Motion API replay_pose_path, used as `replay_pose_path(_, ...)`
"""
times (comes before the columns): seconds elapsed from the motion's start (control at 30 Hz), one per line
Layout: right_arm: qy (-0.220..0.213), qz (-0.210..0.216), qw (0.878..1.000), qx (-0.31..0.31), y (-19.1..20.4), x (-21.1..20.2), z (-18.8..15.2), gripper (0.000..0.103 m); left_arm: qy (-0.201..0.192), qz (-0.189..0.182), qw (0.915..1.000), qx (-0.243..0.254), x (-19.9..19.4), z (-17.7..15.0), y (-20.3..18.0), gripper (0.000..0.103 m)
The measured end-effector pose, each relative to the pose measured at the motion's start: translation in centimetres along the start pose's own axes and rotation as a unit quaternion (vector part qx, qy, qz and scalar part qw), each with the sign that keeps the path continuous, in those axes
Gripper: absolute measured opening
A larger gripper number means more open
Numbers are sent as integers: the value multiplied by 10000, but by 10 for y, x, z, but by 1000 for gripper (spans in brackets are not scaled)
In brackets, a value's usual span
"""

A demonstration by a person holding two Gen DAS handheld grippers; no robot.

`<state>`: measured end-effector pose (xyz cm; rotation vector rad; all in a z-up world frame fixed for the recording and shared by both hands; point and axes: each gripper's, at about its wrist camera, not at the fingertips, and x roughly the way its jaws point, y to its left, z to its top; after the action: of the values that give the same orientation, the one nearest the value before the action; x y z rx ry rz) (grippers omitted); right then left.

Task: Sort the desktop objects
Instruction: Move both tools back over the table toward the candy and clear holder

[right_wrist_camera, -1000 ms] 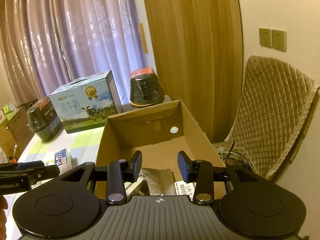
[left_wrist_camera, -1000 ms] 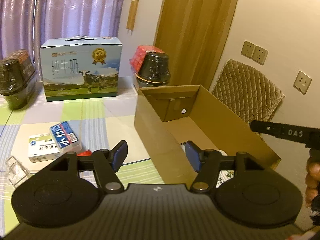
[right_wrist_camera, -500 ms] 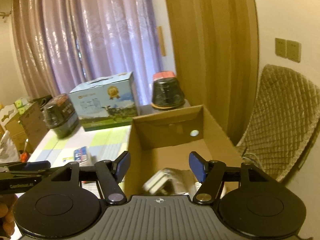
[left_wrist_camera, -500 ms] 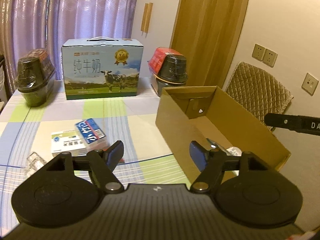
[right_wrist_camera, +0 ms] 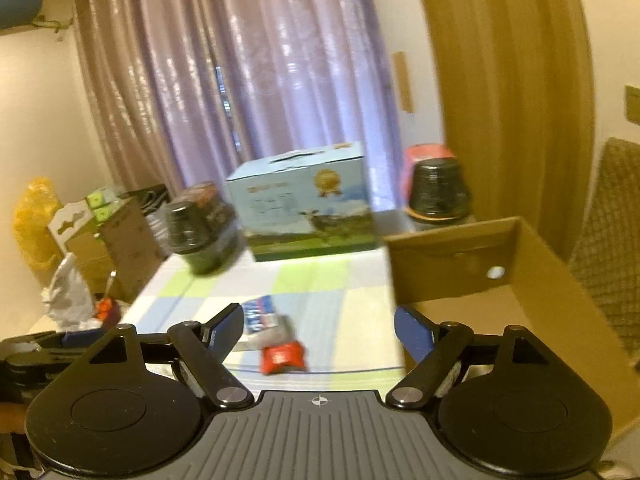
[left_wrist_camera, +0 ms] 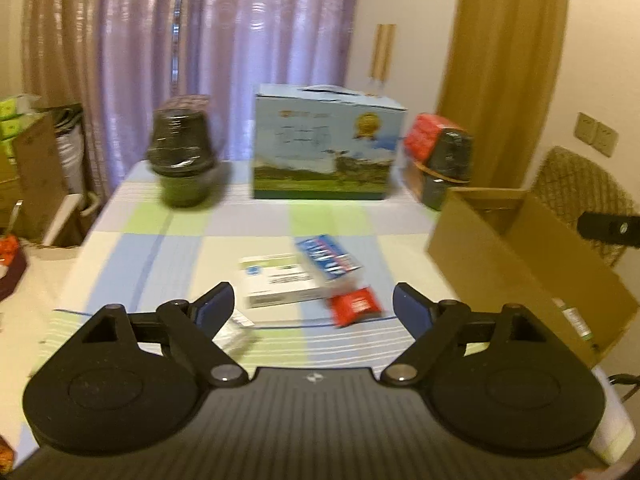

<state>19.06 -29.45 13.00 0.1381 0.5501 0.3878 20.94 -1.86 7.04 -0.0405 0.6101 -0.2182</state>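
- Black plastic fingers with blue pads stand wide apart on both tools; the left gripper and the right gripper are both empty and hold nothing.
- Red is the nearest thing to pick: a small red packet lies flat on the checked tablecloth, just in front of the left gripper and a little right of its middle.
- It looks like the left one is closer to it, but the blur makes this hard to judge.
- Just behind it lie a white box and a blue packet; the blue one's long side slants away to the left.
- The cardboard box stands open on the right.
- Far back stands a milk carton with a gold badge.
- All the writing is too blurry to read.
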Motion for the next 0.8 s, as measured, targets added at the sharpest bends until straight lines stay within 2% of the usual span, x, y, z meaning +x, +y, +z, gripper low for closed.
replay_pose_path(0.13, 53, 164, 9998, 76, 20, 18, -4, 85, 48, 219, 9997, -20, -5, -8, 26, 85)
replay_pose_path(0.27, 141, 289, 9994, 153, 38, 40, -15, 90, 134, 300, 9994, -81, -6, -15, 45, 89)
replay_pose_path(0.43, 398, 313, 9985, 207, 48, 68, -39, 91, 234, 334, 9991, -71, -1, -19, 58, 90)
replay_pose_path(0.53, 607, 259, 9976, 198, 48, 81, -51, 92, 306, 388, 9987, 95, 4, -19, 65, 92)
replay_pose_path(0.67, 686, 171, 9973, 216, 43, 93, -55, 94, 553, 481, 9957, 573, 17, -25, 69, 93)
replay_pose_path(0.8, 878, 129, 9957, 248, 44, 105, -60, 94, 729, 425, 9943, 650, 30, -28, 72, 93)
